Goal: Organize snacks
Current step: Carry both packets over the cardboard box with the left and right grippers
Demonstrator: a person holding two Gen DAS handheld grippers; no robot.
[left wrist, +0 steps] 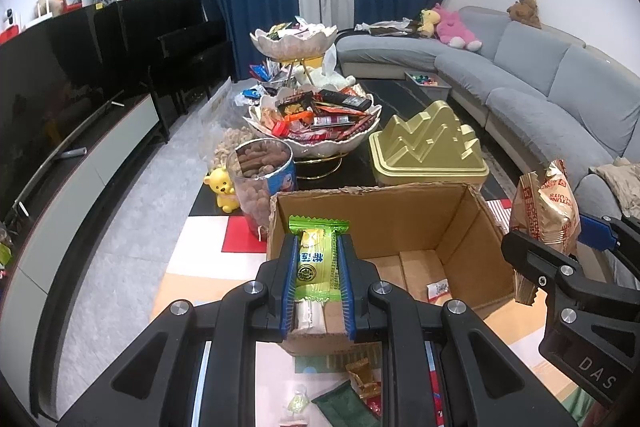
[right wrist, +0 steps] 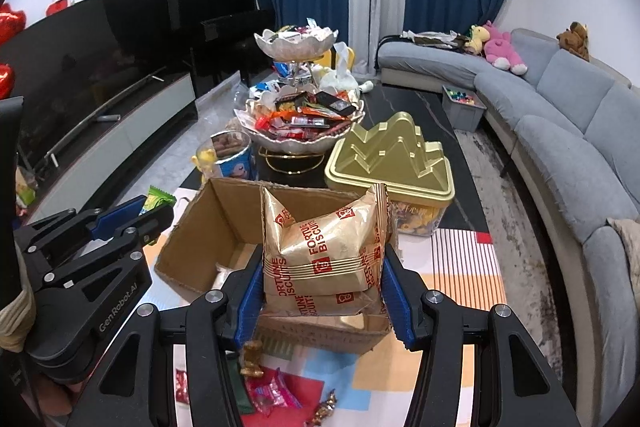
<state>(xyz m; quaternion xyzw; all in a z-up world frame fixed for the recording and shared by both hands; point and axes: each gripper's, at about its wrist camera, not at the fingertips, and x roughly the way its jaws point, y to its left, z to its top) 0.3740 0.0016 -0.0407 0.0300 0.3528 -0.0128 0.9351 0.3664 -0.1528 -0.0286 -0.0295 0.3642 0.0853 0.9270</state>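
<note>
I see the grey sofa (right wrist: 560,95) curving along the right, and before me the dark coffee table (left wrist: 360,163) with two shell-shaped snack bowls (left wrist: 316,143) stacked on a gold stand. Nearer stands the gold mountain-lidded tin (right wrist: 390,163). Closest is the open cardboard box (left wrist: 384,223) (its rim is torn) with one small packet on its floor. My right gripper (right wrist: 322,289) is about half open, its blue pads clamped on the gold fortune biscuit bag (right wrist: 324,251), held over the box's near edge. My left gripper (left wrist: 319,281) is nearly closed, pinching the thin green candy bar (left wrist: 314,259) above the box's near-left corner.
</note>
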